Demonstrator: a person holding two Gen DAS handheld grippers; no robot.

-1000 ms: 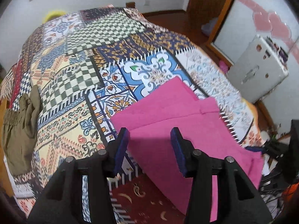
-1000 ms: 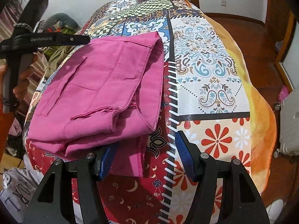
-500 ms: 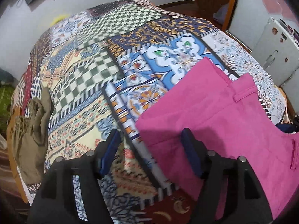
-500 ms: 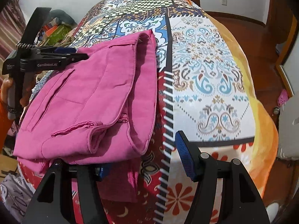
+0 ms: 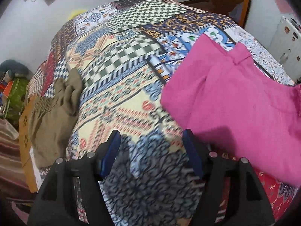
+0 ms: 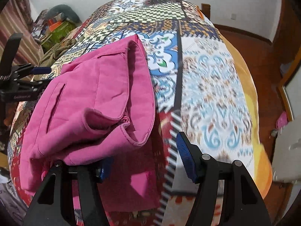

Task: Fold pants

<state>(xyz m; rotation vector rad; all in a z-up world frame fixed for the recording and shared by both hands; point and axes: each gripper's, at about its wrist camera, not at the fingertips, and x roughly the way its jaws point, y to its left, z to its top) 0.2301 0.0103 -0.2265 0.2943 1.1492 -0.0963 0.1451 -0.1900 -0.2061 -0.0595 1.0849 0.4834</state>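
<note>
Pink pants (image 5: 235,98) lie folded in layers on the patchwork bedspread (image 5: 122,75); they fill the left half of the right wrist view (image 6: 90,105). My left gripper (image 5: 152,150) is open and empty, low over the bedspread just left of the pants' edge. It also shows from the side in the right wrist view (image 6: 40,76). My right gripper (image 6: 144,160) is open at the near end of the pants. Its left finger is partly hidden under the folded pink cloth, and its right finger stands over bare bedspread.
Olive-green pants (image 5: 52,109) hang over the bed's left edge. A green bag and clutter (image 6: 56,30) sit on the floor beyond it. A white cabinet (image 5: 287,43) stands at the right, with wooden floor (image 6: 254,52) past the bed.
My left gripper has opened wider and swung left off the pink pants onto bare bedspread. My right gripper has moved forward, so the pants' folded edge now covers its left finger.
</note>
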